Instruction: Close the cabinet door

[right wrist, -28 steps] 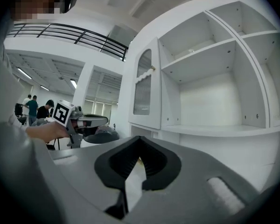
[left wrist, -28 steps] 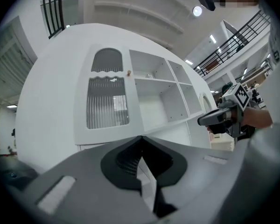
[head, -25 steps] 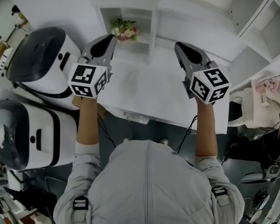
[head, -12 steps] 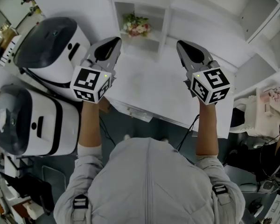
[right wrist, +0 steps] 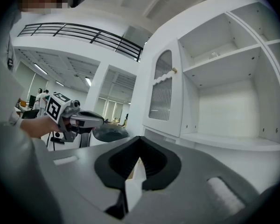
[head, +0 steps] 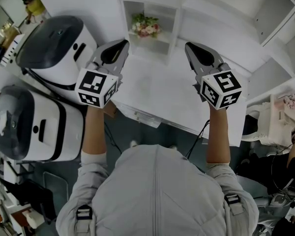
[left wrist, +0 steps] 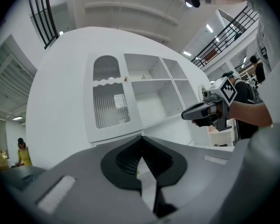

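Left hand-held gripper (head: 123,44), right hand-held gripper (head: 189,47) shifted slightly before cabinet (head: 176,22) — both closed, empty

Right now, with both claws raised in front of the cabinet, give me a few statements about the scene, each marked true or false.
1. The left claw and the right claw are both shut and empty. True.
2. The left claw grips the door knob. False: it is held clear of the knob, touching nothing.
3. Flowers stand in a compartment of the cabinet. True.
4. The knob sits on the door's left edge. False: both claw views show it on the right edge of the door.
5. A white appliance stands at the person's left. True; a second one is nearer the person.
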Tool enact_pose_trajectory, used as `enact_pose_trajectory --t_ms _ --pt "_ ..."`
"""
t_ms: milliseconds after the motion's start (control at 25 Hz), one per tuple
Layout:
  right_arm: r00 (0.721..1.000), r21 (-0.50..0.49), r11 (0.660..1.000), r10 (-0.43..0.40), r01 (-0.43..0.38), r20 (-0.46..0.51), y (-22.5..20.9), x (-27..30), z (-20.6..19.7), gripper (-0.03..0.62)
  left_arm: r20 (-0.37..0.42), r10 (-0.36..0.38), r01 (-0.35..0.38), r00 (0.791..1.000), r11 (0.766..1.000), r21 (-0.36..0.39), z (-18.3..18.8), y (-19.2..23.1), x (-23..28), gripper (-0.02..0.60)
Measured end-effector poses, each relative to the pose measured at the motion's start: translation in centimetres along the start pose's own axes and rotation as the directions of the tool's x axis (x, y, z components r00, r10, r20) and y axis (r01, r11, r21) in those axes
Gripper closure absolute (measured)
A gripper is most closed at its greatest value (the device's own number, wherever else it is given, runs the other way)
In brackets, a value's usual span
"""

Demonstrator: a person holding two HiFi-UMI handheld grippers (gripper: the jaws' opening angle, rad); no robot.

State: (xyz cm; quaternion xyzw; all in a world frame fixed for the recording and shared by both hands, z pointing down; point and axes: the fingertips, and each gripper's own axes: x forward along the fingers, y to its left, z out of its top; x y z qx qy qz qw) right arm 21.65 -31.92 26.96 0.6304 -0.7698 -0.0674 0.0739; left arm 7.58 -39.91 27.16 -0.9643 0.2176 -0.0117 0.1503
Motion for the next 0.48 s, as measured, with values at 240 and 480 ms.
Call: enact_pose_trajectory --t_ms 240,480 --pt "1.0 0.004 1.0 0.004 -0.004 -0.005 0.03 0.09 -0.38 0.593 -0.005 -0.013 0.013 1.0 1.0 -0.008 -0.33 -0.19 0.24 0.566" --pt "1.0 0.004 1.0 0.007 -0.007 -0.008 -0.03 0.29 -0.42 0.593 0.001 -0.037 0.037 0.999 0.999 -0.027 -0.23 -0.36 0.42 0.566"
